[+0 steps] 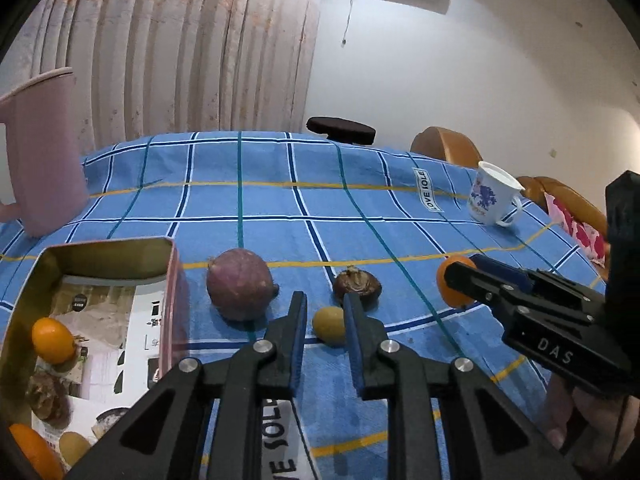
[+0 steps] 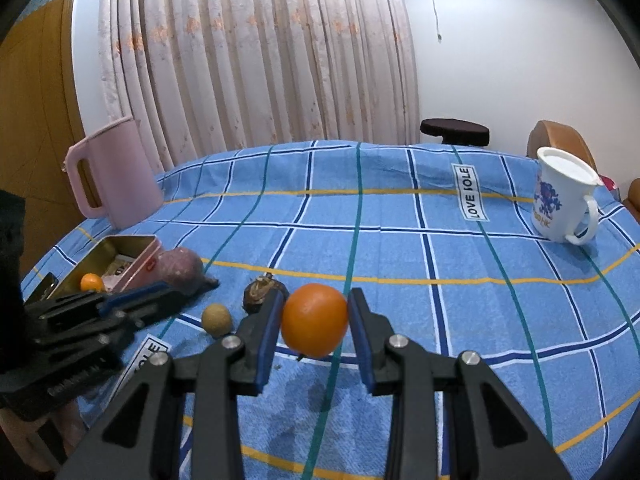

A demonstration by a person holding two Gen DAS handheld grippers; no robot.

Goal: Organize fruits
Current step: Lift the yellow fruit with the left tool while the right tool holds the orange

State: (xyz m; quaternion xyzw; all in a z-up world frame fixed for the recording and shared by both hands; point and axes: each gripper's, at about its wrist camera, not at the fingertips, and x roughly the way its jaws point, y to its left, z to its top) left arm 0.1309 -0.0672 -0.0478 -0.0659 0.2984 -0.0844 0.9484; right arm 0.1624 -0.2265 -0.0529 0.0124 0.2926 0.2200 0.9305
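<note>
We carry the orange [image 2: 314, 319] pinched in our right gripper [image 2: 314, 320] level toward the tin [image 1: 171, 276], left gripper [image 1: 325, 312] pressed together and empty.

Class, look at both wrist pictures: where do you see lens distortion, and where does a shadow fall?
Left wrist view: the curtain folds bow and dark corners frame the picture. Right wrist view: the tablecloth edge curves, and a dark shadow lies on it under the orange.
</note>
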